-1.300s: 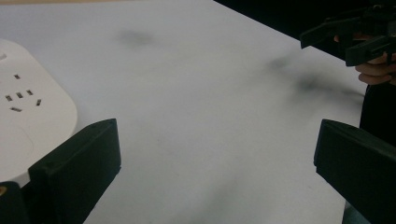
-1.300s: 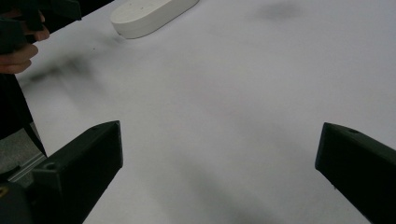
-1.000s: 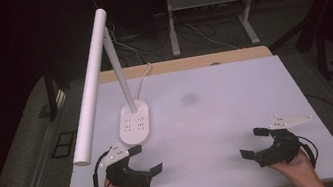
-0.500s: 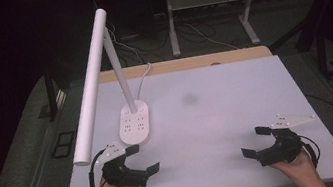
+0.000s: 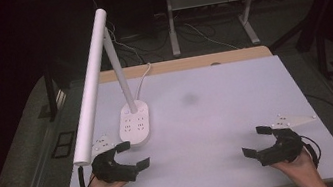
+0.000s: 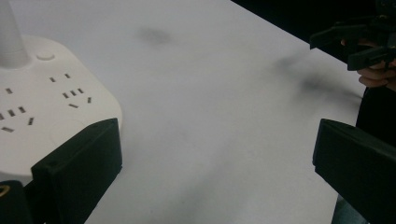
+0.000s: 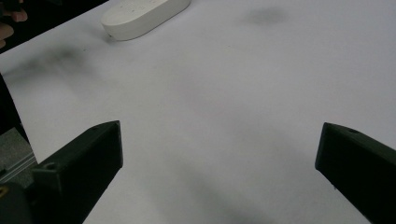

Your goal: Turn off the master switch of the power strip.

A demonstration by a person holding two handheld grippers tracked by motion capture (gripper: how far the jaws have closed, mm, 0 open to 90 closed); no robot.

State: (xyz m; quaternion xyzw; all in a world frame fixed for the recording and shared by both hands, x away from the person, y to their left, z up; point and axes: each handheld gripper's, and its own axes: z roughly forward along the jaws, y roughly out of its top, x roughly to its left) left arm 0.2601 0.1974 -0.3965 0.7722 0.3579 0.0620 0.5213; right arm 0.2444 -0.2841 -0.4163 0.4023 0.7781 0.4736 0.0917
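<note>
Lamp base [image 5: 135,124] sits toward the table's [image 5: 237,107] left edge, long axis running front-to-back; left gripper [image 5: 131,154] just in front of it, jaws wide apart, empty. Right gripper [image 5: 255,141] near front-right corner, also spread, well apart from it – left hand's nearer

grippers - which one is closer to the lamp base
The left gripper. It sits just in front of the white lamp base, at the table's near-left corner. The right gripper is far across, near the table's right edge. Both are open.
</note>
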